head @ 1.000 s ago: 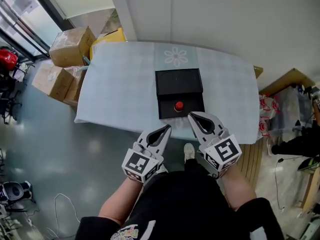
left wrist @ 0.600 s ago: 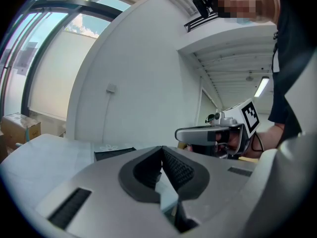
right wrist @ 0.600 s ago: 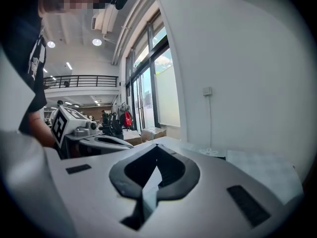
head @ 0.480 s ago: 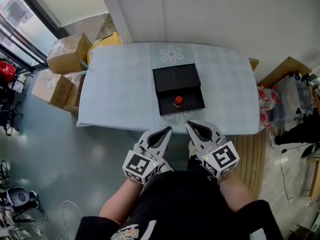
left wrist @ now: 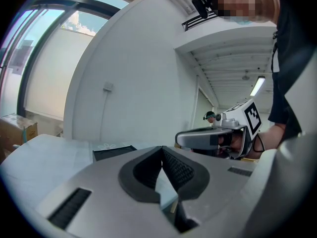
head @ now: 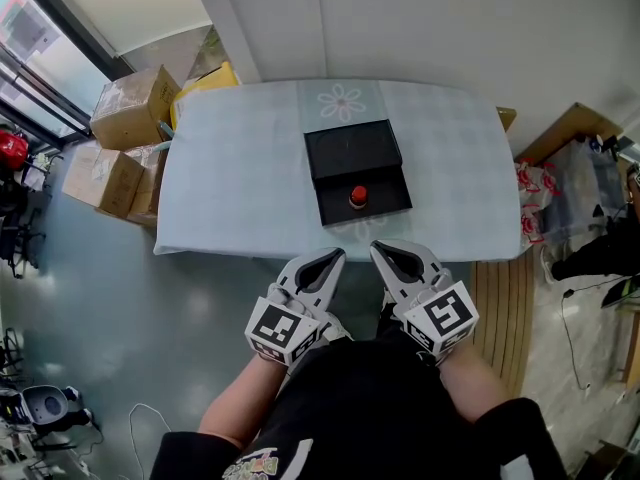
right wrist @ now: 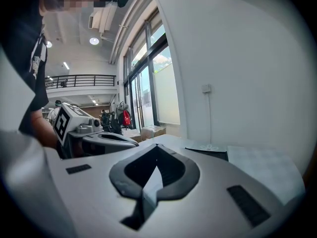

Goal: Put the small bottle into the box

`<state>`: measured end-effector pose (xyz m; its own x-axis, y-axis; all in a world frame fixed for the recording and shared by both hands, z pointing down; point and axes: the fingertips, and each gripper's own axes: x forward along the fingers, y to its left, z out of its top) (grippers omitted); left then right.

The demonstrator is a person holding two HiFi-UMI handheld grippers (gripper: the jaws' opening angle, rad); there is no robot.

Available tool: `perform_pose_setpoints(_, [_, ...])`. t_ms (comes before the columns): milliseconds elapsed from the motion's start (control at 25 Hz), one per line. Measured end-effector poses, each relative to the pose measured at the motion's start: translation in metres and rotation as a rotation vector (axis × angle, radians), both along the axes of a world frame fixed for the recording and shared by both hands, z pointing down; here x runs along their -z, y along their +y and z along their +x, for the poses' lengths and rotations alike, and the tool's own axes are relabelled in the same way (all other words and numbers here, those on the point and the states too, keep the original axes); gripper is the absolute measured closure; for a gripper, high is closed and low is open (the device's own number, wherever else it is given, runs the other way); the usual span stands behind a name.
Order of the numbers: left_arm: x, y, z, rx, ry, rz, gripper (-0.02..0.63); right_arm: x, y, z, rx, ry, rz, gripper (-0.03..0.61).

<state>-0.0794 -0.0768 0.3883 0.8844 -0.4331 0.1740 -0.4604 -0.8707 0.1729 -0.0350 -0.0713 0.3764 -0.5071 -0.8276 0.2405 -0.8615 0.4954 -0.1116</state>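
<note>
A small bottle with a red cap [head: 358, 196] stands inside the near half of the open black box [head: 385, 211], whose lid [head: 345, 151] lies flat behind it on the cloth-covered table [head: 240, 168]. Both grippers hang side by side in front of the person's body, short of the table's near edge. My left gripper [head: 335, 255] is shut and holds nothing; its jaws meet at the tip [left wrist: 162, 148]. My right gripper [head: 378, 249] is shut too, with nothing in it [right wrist: 156, 146]. The box shows low and dark [left wrist: 113, 151] in the left gripper view.
Cardboard boxes [head: 130, 98] and a yellow package [head: 215, 76] stand off the table's left end. A flower-print mat [head: 343, 101] lies behind the box. Wooden boards [head: 575, 128] and a slatted panel [head: 505, 318] are on the right, near a seated person [head: 600, 258].
My right gripper has drawn back from the box's front edge toward the person's body. The left gripper has hardly moved. The bottle stays in the box.
</note>
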Motion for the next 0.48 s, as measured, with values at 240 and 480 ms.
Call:
perform_pose_setpoints(240, [0.0027, 0.0011, -0.0026, 0.007, 0.007, -0.001, 0.606, 0.0007, 0.0000, -0.0018, 0.011, 0.013, -0.008, 0.569])
perform_pose_setpoints(480, [0.0012, 0.0031, -0.0055, 0.012, 0.007, -0.005, 0.606, -0.0009, 0.0000, -0.0030, 0.015, 0.020, -0.012, 0.569])
